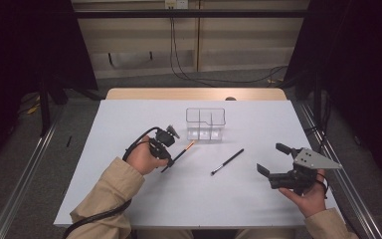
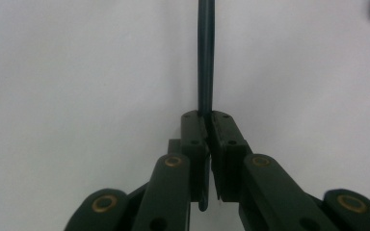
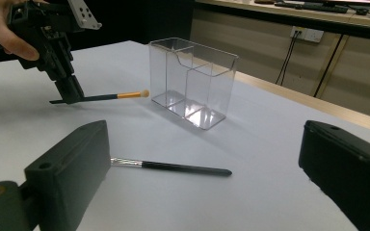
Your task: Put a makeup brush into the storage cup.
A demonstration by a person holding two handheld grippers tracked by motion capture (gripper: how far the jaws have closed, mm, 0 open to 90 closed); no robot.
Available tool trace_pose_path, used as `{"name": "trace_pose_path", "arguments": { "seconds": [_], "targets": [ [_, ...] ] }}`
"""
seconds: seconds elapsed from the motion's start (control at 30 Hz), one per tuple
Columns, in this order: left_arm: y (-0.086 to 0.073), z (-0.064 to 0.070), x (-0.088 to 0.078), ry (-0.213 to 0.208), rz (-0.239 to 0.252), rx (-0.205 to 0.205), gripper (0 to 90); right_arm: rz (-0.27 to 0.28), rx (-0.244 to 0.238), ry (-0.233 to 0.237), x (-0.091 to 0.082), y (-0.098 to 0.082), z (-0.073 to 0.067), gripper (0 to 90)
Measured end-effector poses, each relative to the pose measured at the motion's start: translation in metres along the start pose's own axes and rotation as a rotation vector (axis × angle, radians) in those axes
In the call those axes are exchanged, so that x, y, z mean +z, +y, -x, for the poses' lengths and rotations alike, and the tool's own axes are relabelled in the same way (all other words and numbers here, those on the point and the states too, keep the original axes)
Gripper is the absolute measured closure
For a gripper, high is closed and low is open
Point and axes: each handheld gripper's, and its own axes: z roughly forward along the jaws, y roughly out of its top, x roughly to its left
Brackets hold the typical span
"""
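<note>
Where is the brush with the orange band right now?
In the high view, the orange-banded brush is left of centre, clamped by the left tongs, just before the clear organizer.

We find the left gripper angled down toward the table, its jaws closed tight on a thin handle, the left hand wrapped around its body. The right gripper sits level in the right hand, jaws spread wide with nothing between them.

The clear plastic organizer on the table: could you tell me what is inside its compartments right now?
Nothing is inside the clear organizer; its compartments are bare. The orange-tipped brush is clamped in the left gripper beside it, and the black brush lies on the table.
</note>
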Motion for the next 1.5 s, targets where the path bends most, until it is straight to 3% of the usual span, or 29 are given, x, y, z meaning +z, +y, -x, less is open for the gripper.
{"name": "trace_pose_path", "arguments": {
  "seconds": [0.07, 0.43, 0.6, 0.97, 1.27, 1.5],
  "targets": [
    [-0.002, 0.0, -0.002, -0.024, 0.044, -0.014, 85.3, -0.001, -0.001, 0.002, 0.0, 0.0, 0.0, 3.5],
    [-0.009, 0.003, -0.012, -0.116, 0.197, -0.009, 85.2, -0.007, 0.001, 0.007, 0.001, 0.0, 0.0, 3.5],
    [-0.013, 0.004, -0.013, -0.133, 0.266, -0.019, 85.2, -0.007, -0.001, 0.006, 0.002, -0.001, -0.001, 3.5],
    [-0.018, 0.01, -0.021, -0.154, 0.429, 0.006, 85.2, -0.011, -0.004, 0.006, 0.004, -0.001, -0.001, 3.5],
    [-0.021, 0.011, -0.023, -0.16, 0.535, 0.016, 85.2, -0.013, -0.002, 0.008, 0.005, -0.001, -0.002, 3.5],
    [-0.025, 0.012, -0.024, -0.178, 0.659, 0.019, 85.2, -0.013, 0.003, 0.012, 0.006, -0.001, -0.002, 3.4]
  ]
}}
